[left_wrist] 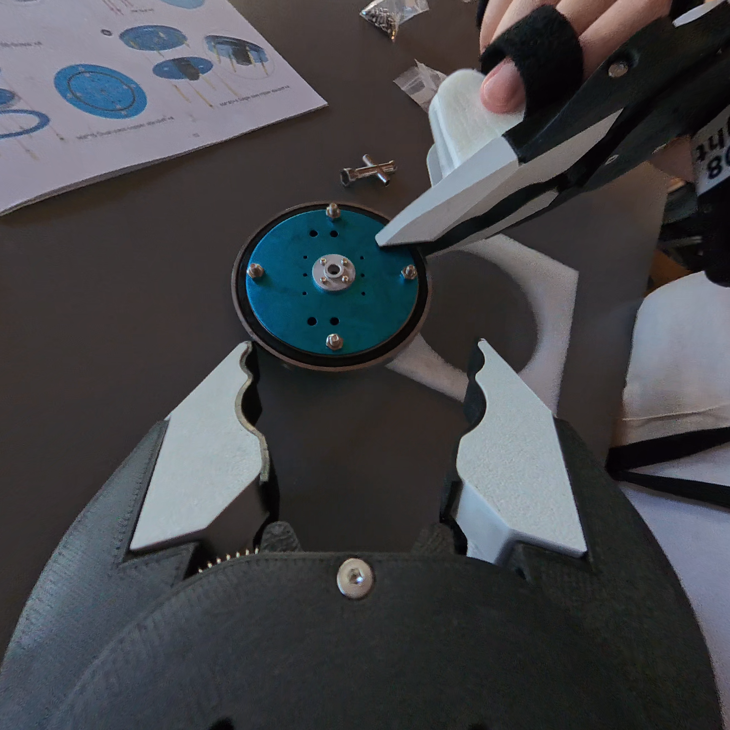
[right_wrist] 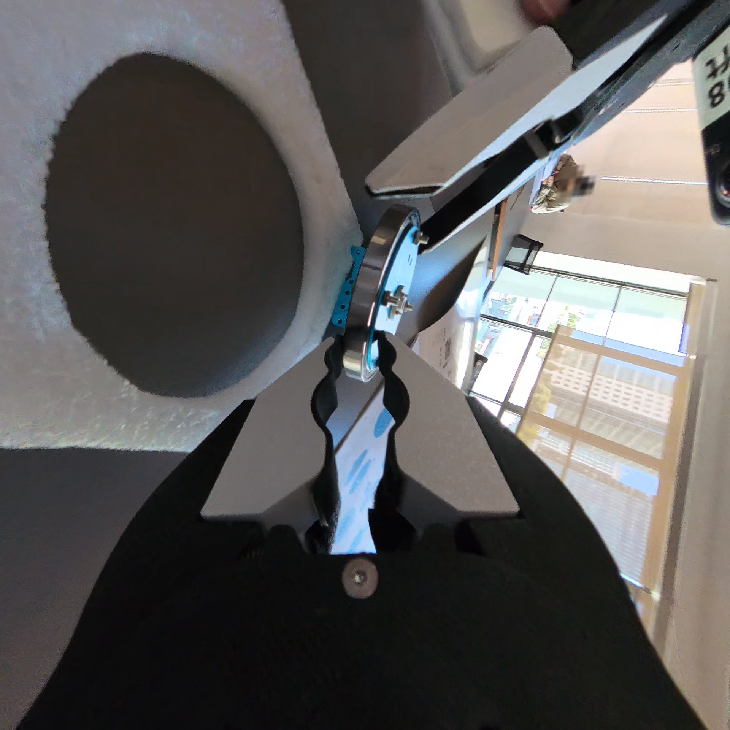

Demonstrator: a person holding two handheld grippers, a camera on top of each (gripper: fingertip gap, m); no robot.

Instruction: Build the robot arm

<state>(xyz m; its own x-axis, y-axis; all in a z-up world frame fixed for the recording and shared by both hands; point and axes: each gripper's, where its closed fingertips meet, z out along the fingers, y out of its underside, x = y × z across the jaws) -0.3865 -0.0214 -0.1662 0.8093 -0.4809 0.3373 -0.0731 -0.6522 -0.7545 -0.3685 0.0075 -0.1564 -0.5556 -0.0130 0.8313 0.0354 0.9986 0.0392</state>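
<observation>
Left wrist view shows the left gripper [left_wrist: 364, 343] with jaws spread at the 6 o'clock rim of the blue disc [left_wrist: 300, 300] on the counter [left_wrist: 118, 316], while the right gripper [right_wrist: 357, 347] pinches that rim edgewise, leaving its bolted face clear.

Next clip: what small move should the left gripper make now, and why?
Probably ease the left gripper forward so its open fingers flank the blue disc. The right gripper pinches the disc's rim on one side, beside the white foam, while the left one sits open just short of the disc's near edge, holding nothing.
</observation>
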